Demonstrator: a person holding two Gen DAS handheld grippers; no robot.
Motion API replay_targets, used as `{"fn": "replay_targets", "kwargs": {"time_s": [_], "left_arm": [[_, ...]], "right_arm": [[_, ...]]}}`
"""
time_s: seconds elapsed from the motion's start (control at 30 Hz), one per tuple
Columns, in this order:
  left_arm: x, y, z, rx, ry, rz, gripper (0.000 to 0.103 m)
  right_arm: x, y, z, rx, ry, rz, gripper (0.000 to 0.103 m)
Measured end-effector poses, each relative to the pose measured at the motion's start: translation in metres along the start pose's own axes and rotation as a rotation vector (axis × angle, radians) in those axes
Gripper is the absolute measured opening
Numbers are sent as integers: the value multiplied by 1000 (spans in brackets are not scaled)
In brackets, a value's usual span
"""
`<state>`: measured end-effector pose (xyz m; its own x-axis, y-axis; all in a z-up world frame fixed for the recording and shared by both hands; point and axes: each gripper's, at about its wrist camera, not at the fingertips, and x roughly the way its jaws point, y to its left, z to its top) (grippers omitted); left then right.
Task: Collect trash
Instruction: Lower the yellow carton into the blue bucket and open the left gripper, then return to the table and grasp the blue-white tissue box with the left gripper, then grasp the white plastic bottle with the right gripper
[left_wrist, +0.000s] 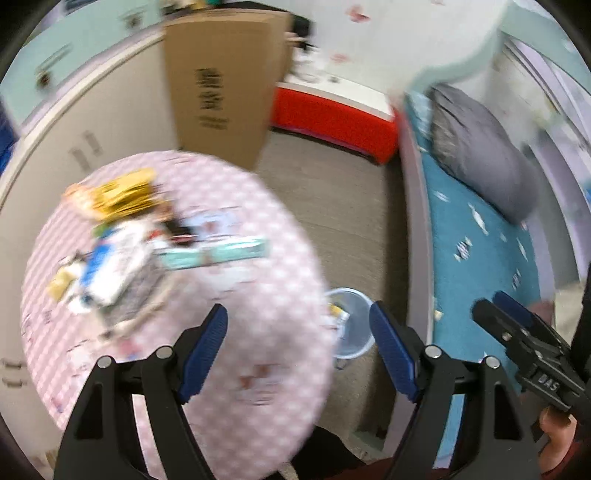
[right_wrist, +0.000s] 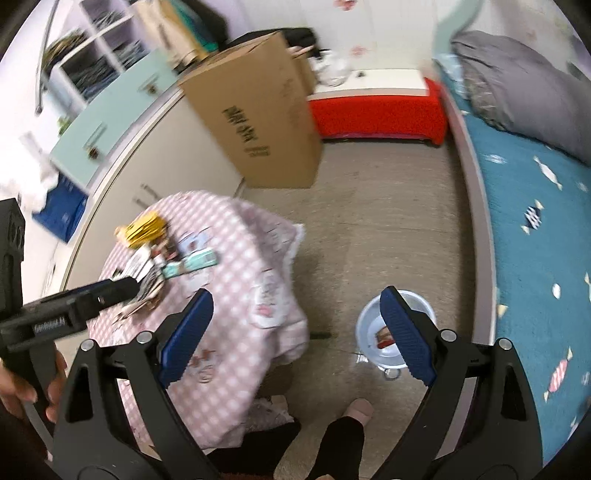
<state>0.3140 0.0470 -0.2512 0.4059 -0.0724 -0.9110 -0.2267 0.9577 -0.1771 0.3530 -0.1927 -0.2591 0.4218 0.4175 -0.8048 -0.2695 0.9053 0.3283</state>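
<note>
Trash pile (right_wrist: 155, 254) on checked table (right_wrist: 236, 266), bin (right_wrist: 395, 332) beside bed (right_wrist: 532, 236)

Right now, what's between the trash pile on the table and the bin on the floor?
In the right wrist view: only checked tablecloth and bare floor between pile and bin.

So the tablecloth (right_wrist: 229, 280) left of centre is pink-and-white gingham with little printed patches, and the bedspread (right_wrist: 532, 236) down the right edge is teal with white and pink candy shapes under a grey pillow (right_wrist: 517, 85). Plain brown cardboard box (right_wrist: 258, 122) with black print up top, bright red bench (right_wrist: 376, 110) beside it, pale blue bin (right_wrist: 369, 325) lower right, and blue pads (right_wrist: 188, 332) on black gripper arms.
</note>
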Motion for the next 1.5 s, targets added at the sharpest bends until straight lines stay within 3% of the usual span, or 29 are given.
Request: {"fn": "replay_targets", "kwargs": {"time_s": [0.2,0.27,0.57,0.63,0.67,0.7,0.73,0.77,0.97,1.13,1.33,1.5], "left_arm": [[-2,98,5,-74,-6,89,77],[8,129,9,-78,31,103,77],[68,169,20,80,137,103,77],[81,174,21,106,166,90,72],[90,177,21,120,189,81,61],[94,178,21,124,202,76,43],[99,181,21,125,222,59,36],[100,183,21,126,228,48,36],[61,193,18,154,192,-77,30],[14,208,15,88,159,-202,30],[-30,229,16,32,85,-250,29],[-44,265,15,-68,25,-173,29]], "right_arm": [[35,67,-4,-52,41,13,90],[46,88,-7,-63,50,12,90],[87,145,-12,-30,73,-35,90],[94,153,-12,-16,72,-45,90],[96,156,-12,-10,72,-49,90],[99,159,-11,-2,72,-53,90],[101,162,-11,4,73,-56,90],[103,165,-11,10,73,-60,90],[107,185,-6,12,73,-60,90],[108,207,3,-6,63,-32,90],[127,235,12,-32,70,-11,90],[150,260,17,-86,86,5,90]]}}
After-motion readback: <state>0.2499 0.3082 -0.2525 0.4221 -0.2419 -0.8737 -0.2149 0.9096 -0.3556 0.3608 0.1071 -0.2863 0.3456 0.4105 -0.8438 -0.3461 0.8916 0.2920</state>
